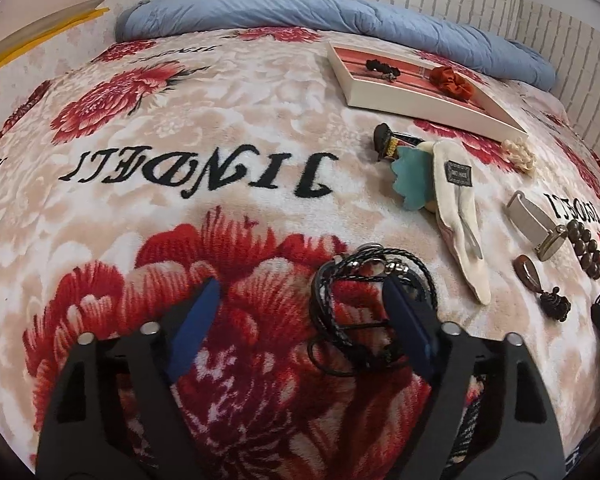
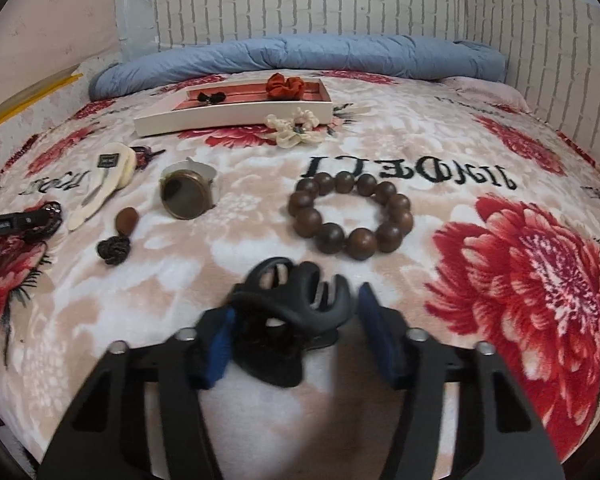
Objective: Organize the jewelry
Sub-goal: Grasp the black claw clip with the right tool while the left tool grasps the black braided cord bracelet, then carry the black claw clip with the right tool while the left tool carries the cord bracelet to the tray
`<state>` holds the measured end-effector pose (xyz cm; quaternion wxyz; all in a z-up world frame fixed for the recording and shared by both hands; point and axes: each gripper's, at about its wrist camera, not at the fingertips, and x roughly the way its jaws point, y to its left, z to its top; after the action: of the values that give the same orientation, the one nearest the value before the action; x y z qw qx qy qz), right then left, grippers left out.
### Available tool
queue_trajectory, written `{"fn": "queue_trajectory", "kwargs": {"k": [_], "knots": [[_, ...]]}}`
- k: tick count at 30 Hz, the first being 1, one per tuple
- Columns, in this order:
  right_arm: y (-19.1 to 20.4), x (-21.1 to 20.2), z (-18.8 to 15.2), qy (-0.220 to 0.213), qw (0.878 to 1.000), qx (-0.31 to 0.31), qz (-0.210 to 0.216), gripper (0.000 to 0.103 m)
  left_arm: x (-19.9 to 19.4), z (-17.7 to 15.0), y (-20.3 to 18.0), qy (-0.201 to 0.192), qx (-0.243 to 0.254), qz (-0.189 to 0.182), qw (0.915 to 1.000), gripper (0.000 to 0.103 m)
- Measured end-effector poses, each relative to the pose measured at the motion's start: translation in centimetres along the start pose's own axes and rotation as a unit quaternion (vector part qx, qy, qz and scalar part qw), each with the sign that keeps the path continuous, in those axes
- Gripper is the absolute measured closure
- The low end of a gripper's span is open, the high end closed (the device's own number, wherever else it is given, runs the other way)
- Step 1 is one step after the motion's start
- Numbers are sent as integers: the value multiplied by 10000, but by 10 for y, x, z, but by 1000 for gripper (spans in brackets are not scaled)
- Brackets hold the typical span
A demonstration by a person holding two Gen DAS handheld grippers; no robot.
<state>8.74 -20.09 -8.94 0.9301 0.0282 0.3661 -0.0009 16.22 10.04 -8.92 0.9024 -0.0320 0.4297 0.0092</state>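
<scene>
A white tray with a red lining lies at the far side of the bed; it holds a black hair tie and a red scrunchie. It also shows in the right wrist view. My left gripper is open, and a black braided cord bracelet lies on the blanket against its right finger. My right gripper is open around a black claw hair clip, which touches the left finger. A brown bead bracelet lies just beyond it.
Loose on the floral blanket: a cream scrunchie, a cream hair clip, a teal piece, a bronze-faced watch, a brown pendant. A blue quilt lies along the brick-pattern wall.
</scene>
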Motion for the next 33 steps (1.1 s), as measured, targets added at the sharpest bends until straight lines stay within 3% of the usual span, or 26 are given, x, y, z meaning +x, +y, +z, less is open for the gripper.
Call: {"fn": "queue_trajectory", "kwargs": {"k": [10, 17, 29, 33], "knots": [[-2, -2, 5, -61, 9999, -97, -126, 56, 1, 1, 4, 1, -39, 135, 9999, 43], [-5, 0, 5, -68, 9999, -26, -102, 56, -2, 1, 11, -90, -211, 212, 9995, 63], [-9, 0, 9, -155, 9999, -51, -7, 56, -8, 0, 20, -180, -382, 237, 9988, 89], [-12, 0, 10, -185, 9998, -25, 52, 56, -9, 1, 19, -221, -347, 197, 9990, 90]]}}
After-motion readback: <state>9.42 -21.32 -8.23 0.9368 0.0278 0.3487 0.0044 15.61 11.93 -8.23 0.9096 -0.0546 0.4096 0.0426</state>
